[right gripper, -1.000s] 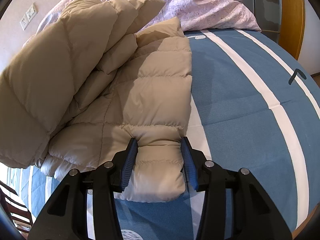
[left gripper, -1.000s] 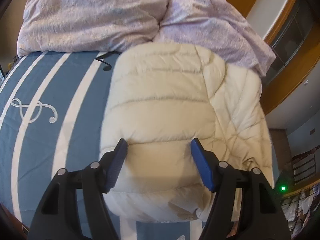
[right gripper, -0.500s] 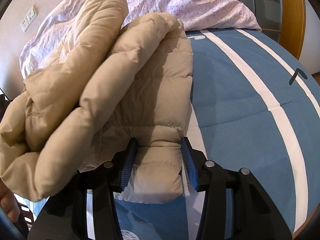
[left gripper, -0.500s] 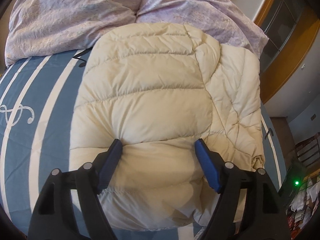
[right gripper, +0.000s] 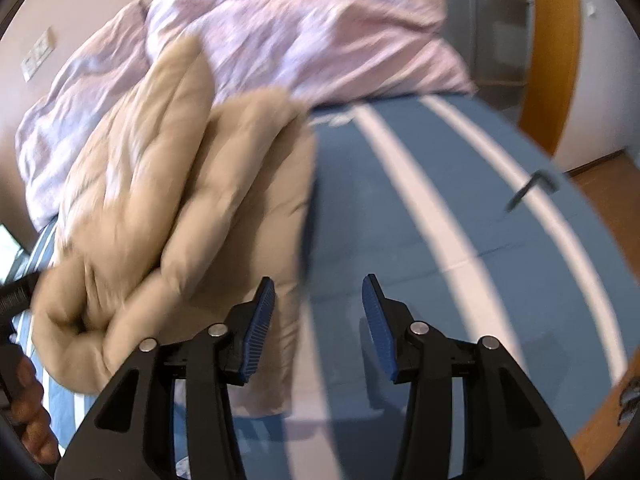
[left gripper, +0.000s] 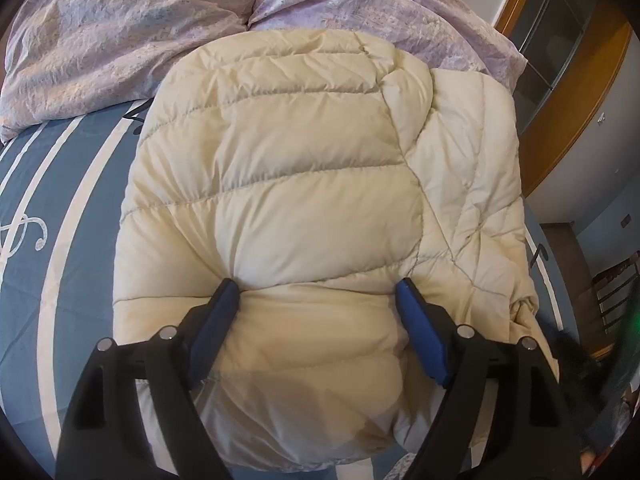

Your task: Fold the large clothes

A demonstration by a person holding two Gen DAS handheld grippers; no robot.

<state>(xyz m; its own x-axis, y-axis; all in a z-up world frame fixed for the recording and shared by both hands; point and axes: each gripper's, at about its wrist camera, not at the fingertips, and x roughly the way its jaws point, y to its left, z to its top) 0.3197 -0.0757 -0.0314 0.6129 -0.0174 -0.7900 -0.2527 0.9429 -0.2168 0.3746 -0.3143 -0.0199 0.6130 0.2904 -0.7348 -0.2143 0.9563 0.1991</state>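
Note:
A cream puffer jacket (left gripper: 300,184) lies folded over on the blue striped bed cover (left gripper: 80,220). My left gripper (left gripper: 317,292) straddles a bulging fold near the jacket's near edge. Its jaws are opening, but the fingertips (left gripper: 230,294) still dent the fabric on both sides. In the blurred right wrist view the jacket (right gripper: 180,208) is heaped at the left. My right gripper (right gripper: 318,292) hangs above the bed cover (right gripper: 440,220) with its jaws apart and nothing between them. Its left finger (right gripper: 260,320) stands just in front of the jacket's right edge.
A crumpled lilac duvet (left gripper: 120,28) is piled at the head of the bed, also shown behind the jacket as the duvet (right gripper: 320,28). A wooden frame (left gripper: 568,100) stands at the right. A person's hand (right gripper: 28,400) grips a black handle at the lower left.
The left gripper carried the fold over and down onto the jacket, and its jaws widened. The right gripper came off the cuff it held and rose to the right.

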